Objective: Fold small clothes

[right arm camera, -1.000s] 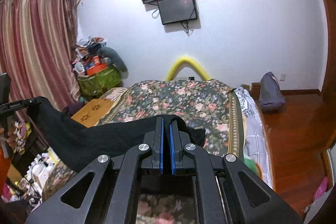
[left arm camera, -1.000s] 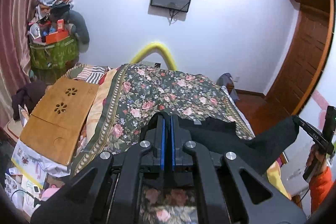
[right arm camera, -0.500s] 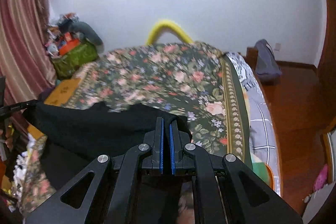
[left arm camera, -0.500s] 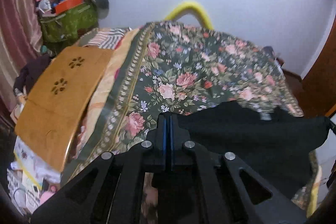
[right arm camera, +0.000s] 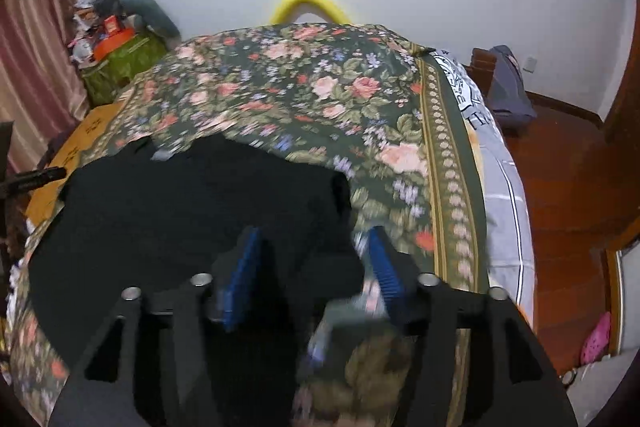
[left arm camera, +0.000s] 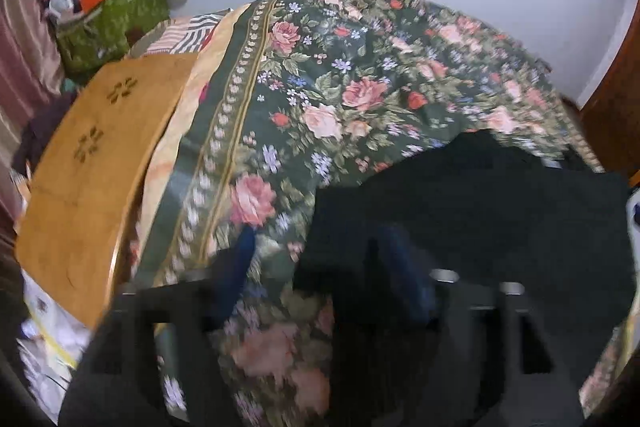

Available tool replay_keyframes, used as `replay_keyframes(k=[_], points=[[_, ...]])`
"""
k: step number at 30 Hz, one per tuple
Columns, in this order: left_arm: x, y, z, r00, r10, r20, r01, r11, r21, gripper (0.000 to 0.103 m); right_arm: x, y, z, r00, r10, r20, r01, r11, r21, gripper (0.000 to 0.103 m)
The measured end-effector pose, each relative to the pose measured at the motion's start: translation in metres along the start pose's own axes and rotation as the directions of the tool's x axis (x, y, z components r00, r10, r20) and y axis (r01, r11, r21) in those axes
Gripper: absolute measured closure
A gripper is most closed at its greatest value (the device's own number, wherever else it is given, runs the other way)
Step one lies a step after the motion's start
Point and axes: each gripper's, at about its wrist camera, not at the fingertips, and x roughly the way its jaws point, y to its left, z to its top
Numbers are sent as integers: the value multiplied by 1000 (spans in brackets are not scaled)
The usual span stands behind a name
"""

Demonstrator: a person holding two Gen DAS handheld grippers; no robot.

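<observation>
The black cloth (right arm camera: pixel 180 211) lies spread on the flowery bed (right arm camera: pixel 360 95). The left gripper (left arm camera: pixel 320 267) and right gripper (right arm camera: pixel 312 259) (both blurry) have their fingers wide apart, holding nothing.

A black piece of clothing (left arm camera: pixel 480 211) lies spread out on the flowery bed cover (left arm camera: pixel 360 75). It is dark all over and looks mostly flat. The picture is blurry, so it may be a small shirt. One corner (right arm camera: pixel 340 195) points toward the cover's right border.
</observation>
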Motion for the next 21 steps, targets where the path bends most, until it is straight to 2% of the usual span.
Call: replay_keyframes(k=[3,5,9,12,13,14,15,16,17,18,21], points=[[-14,-2,-23,999,5,-33,-3,999,44,30,-16,7,-21,999,35,-18,-35,999,2,35],[-19,-2,-42,997,5,-74,0,998,62,29,-24,11,-39,998,64,-21,-64,998,11,33],[-20,3,-81,983,-68,-171,73,997,23,29,-23,11,-70,995,77,-56,-74,996,43,33],[-18,2,-102,970,-131,-206,130,991,-19,32,-12,6,-86,987,137,-85,-126,984,123,36],[-17,1,-105,966,-147,-211,144,989,-33,39,-11,7,-87,987,145,-68,-135,982,133,45],[-19,-2,-107,970,-136,-199,131,991,-40,45,-11,8,-87,985,164,-53,-155,978,140,54],[-22,-3,-108,973,-132,-192,126,991,-45,50,-10,8,-85,980,190,-51,-180,971,155,76],[-25,-4,-109,973,-136,-184,129,990,-51,75,-8,9,-84,978,202,-58,-189,966,176,94],[-29,-4,-109,960,-205,-189,193,978,-79,97,-6,11,-83,976,207,-65,-193,965,180,97],[-34,-4,-109,955,-233,-183,217,971,-103,97,-7,15,-82,976,207,-67,-194,968,161,97],[-55,-9,-111,971,-195,-135,189,980,-55,97,-23,28,-84,981,184,-55,-179,980,87,99]])
